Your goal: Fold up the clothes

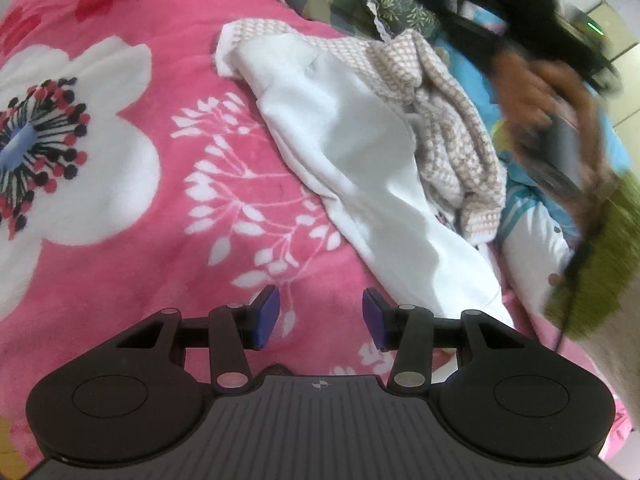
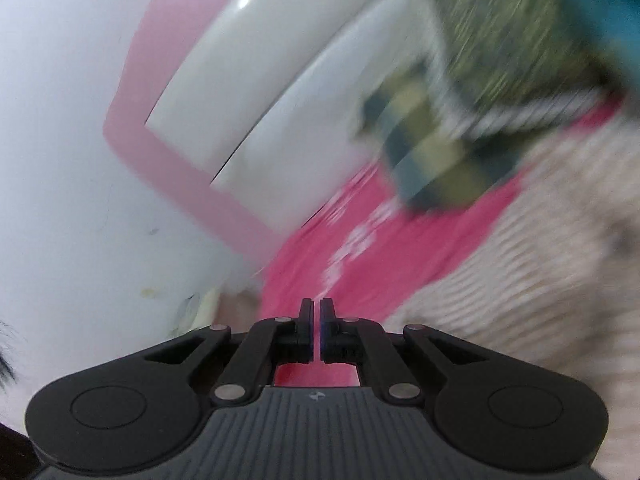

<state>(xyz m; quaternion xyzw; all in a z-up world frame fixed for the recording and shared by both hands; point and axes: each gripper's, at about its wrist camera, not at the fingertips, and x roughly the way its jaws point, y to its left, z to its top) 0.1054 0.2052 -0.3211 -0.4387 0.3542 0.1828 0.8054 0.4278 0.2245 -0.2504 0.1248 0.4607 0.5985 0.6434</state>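
Lying crumpled on the pink blanket (image 1: 120,280), a white-and-checked garment (image 1: 360,140).

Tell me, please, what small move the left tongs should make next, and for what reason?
Probably ease the left tongs forward and a little right, onto the near edge of the white garment. They are open and hold nothing above the pink blanket, and the garment lies crumpled just beyond them. The right tongs look shut, and that view is too blurred to guide a grasp.
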